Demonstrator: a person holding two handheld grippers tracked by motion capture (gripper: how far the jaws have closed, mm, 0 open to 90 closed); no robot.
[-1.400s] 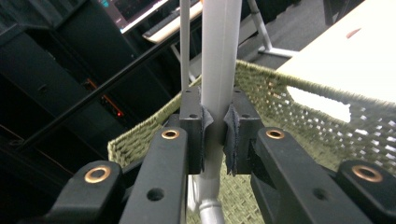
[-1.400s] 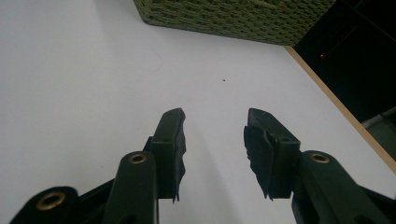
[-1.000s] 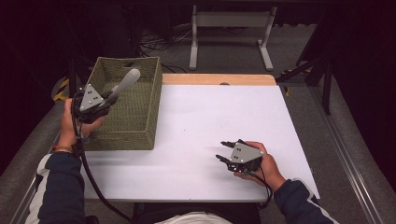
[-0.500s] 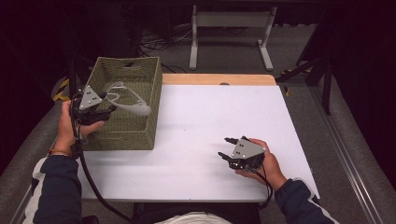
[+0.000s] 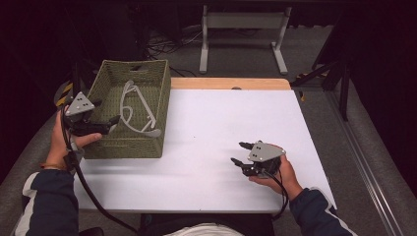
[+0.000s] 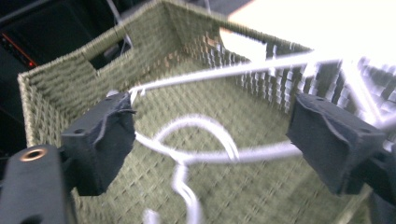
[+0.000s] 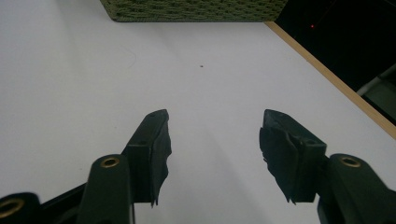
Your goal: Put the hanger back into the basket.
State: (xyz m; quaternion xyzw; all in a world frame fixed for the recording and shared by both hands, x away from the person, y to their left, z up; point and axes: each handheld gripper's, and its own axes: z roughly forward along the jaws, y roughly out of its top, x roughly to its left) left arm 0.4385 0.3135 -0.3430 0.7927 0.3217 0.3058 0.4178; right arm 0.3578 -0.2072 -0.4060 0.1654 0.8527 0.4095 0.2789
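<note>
White plastic clothes hanger (image 5: 139,109) lies inside the olive woven rectangular basket (image 5: 162,87). Left gripper (image 5: 109,123), at the basket's near-left rim, has just been opening its jaws; wide, nothing clamped, presumably releasing. Right gripper (image 5: 240,153), well right of basket on the white worktop (image 5: 216,123), jaws parted, empty.

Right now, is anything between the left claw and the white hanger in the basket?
Nothing visible. The left claw, whose jaws have just been opening, hangs over the green basket; the white hanger lies loose inside, directly beyond the open jaws. The basket's wall stays clear of that path.
</note>
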